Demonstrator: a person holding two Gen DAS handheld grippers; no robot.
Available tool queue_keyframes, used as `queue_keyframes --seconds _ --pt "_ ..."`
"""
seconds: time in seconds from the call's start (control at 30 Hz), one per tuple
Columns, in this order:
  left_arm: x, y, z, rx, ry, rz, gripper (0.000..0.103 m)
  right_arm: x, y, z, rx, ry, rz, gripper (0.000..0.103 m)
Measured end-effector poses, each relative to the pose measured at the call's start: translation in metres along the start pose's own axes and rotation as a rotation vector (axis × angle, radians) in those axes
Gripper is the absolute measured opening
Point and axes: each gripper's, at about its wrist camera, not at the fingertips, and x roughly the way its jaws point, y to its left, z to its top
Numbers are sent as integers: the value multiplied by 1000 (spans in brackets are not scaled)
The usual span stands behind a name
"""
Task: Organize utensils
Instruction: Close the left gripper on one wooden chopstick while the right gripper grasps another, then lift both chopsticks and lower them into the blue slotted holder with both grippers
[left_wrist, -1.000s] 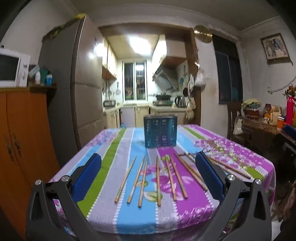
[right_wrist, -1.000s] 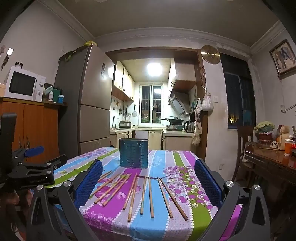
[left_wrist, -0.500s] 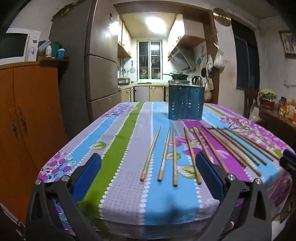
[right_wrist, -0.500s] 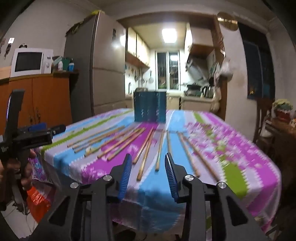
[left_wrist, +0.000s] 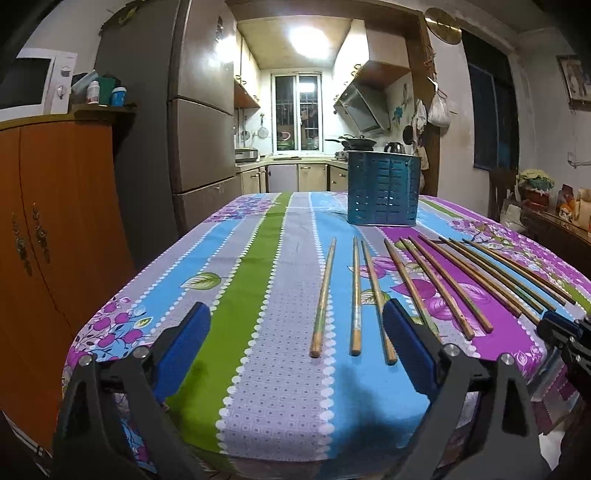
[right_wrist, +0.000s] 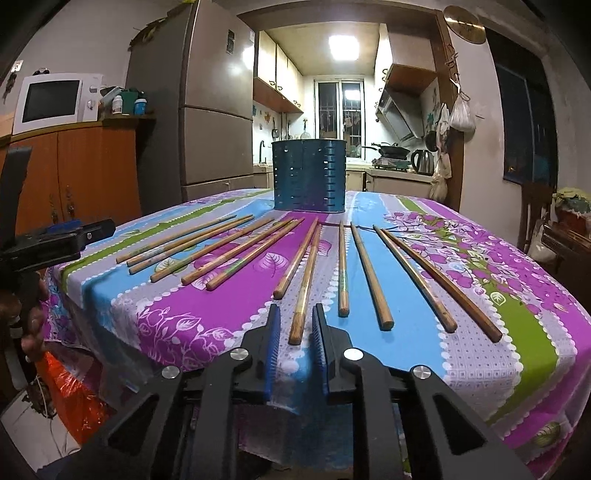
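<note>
The left tongs (left_wrist: 295, 332) stand spread wide over the table's near edge, grasping nothing. The right tongs (right_wrist: 295, 325) are nearly closed, their blue pads on either side of one chopstick's (right_wrist: 303, 286) near end; contact cannot be told. The other chopsticks (right_wrist: 229, 251) fan across the striped tablecloth (right_wrist: 424, 314). The blue holder (right_wrist: 309, 175) stands by the far edge, its inside hidden. No writing is readable.

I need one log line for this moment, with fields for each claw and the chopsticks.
left claw: open, empty | right claw: nearly closed, lined up with one chopstick | holder: upright, far side
</note>
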Motion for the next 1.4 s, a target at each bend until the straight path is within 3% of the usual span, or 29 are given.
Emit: queue_keyframes --seconds 0.17,0.4,0.57,0.63,0.73,0.97,1.2,1.4 --pt "5 1 -1 6 6 -25 74 0 3 1 -4 2 -9 10" --pt "14 2 -8 40 1 -51 73 0 6 1 -15 -3 -25 11" --pt "23 -4 -16 67 36 -97 55 0 7 3 -14 3 -23 11" --pt "28 -3 -18 61 54 -112 42 0 8 4 -20 7 -25 10" --pt "34 -1 -20 52 68 -126 30 0 8 4 -24 10 -24 11" --pt "41 -2 -25 55 67 -137 27 2 11 6 -31 19 -32 11" --pt "40 1 -31 57 24 -120 9 3 13 5 -40 11 -40 11" --pt "38 -2 -34 83 -2 -102 9 3 8 2 -18 3 -37 11"
